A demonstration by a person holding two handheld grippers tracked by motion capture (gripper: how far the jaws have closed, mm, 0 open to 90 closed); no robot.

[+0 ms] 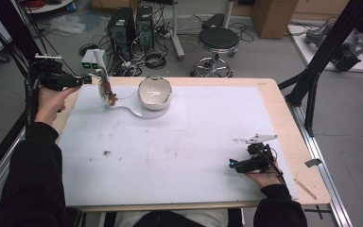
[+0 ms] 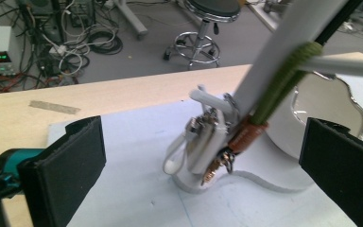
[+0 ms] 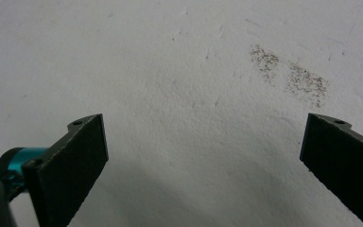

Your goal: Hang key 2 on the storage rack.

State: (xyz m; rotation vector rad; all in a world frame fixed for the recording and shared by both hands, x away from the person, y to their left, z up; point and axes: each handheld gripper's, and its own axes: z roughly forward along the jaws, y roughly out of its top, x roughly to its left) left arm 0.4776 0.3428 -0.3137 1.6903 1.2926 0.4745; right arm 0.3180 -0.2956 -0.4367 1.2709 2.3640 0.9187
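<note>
White-matted table (image 1: 170, 156); left gripper (image 2: 203, 156) jaws apart facing stand (image 2: 203, 151) beside bowl (image 1: 154, 92), right gripper (image 1: 236, 165) idle, apart; likely approach, needs closing in.

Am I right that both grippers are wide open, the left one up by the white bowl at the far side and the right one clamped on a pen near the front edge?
Nearly. The right gripper holds no pen: the right gripper view shows its jaws wide apart over the bare white mat. The rest stands: the left gripper is open near the white bowl.
</note>
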